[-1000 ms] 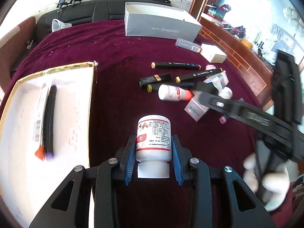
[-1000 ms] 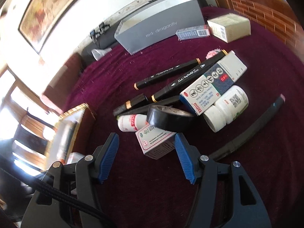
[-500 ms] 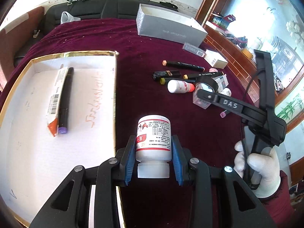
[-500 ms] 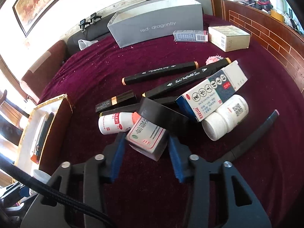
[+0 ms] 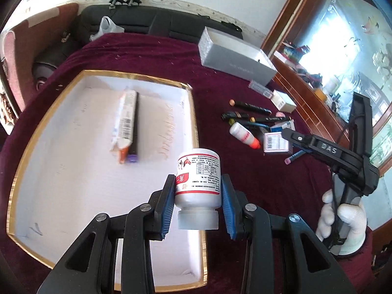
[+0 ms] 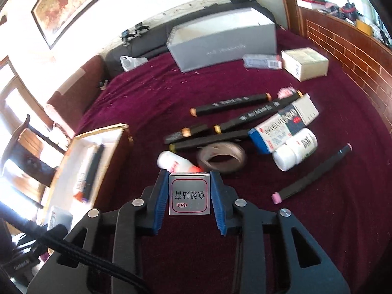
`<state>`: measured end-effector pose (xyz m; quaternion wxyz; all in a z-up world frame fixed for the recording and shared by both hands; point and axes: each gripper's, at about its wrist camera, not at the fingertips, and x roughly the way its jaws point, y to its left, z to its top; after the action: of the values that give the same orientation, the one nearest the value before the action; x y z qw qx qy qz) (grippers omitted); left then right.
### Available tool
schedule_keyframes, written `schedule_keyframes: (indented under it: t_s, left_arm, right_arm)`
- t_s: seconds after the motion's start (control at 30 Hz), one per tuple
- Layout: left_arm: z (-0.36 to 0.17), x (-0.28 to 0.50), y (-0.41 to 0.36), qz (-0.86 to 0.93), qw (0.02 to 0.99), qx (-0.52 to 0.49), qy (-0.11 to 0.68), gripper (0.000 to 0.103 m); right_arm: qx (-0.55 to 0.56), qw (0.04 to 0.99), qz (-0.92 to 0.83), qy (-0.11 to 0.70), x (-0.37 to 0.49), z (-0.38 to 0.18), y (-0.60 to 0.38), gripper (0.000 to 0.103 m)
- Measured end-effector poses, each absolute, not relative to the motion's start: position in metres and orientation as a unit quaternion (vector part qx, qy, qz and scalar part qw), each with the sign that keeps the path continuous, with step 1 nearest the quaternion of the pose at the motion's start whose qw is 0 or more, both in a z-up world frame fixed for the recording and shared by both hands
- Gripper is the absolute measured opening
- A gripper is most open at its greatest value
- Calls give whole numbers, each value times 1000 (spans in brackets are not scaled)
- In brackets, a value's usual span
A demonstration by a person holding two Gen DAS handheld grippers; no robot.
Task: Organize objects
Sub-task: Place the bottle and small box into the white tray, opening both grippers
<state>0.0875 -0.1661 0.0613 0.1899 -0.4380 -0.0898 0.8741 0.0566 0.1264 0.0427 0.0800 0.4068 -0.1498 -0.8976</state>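
My left gripper [image 5: 198, 191] is shut on a white pill bottle [image 5: 198, 178] with a red and white label, held above the right edge of a gold-rimmed white tray [image 5: 193, 122]. The tray holds a tube-like packet [image 5: 125, 120] and a black marker [image 5: 134, 125]. My right gripper [image 6: 189, 193] is shut on a small silver medicine box [image 6: 189, 194], lifted above the cloth. Behind it lie a small white bottle [image 6: 171, 161], a tape roll [image 6: 221, 156], black markers [image 6: 230, 104], a blue-and-white box [image 6: 284, 122] and a white bottle [image 6: 295, 152].
A grey shoe-box [image 6: 223, 39], a beige box [image 6: 303, 62] and a small clear case [image 6: 262, 61] stand at the back of the maroon cloth [image 6: 147, 93]. Another marker [image 6: 313, 174] lies at the right. A wooden ledge [image 6: 348, 49] borders the right side. The tray also shows in the right wrist view [image 6: 98, 132].
My left gripper has carried the pill bottle left, over the tray's edge. My right gripper has closed on the silver medicine box and lifted it off the cloth.
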Motion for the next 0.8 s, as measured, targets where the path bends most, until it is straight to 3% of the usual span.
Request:
schedule_keyframes:
  t_s: [0.43, 0.8]
  left_arm:
    - [70, 27, -235, 898, 102, -425, -61, 31]
    - [34, -52, -249, 882, 71, -465, -40, 31]
  right_arm:
    - [391, 171, -895, -125, 41, 91, 34, 31]
    - [434, 169, -880, -88, -17, 62, -38, 31]
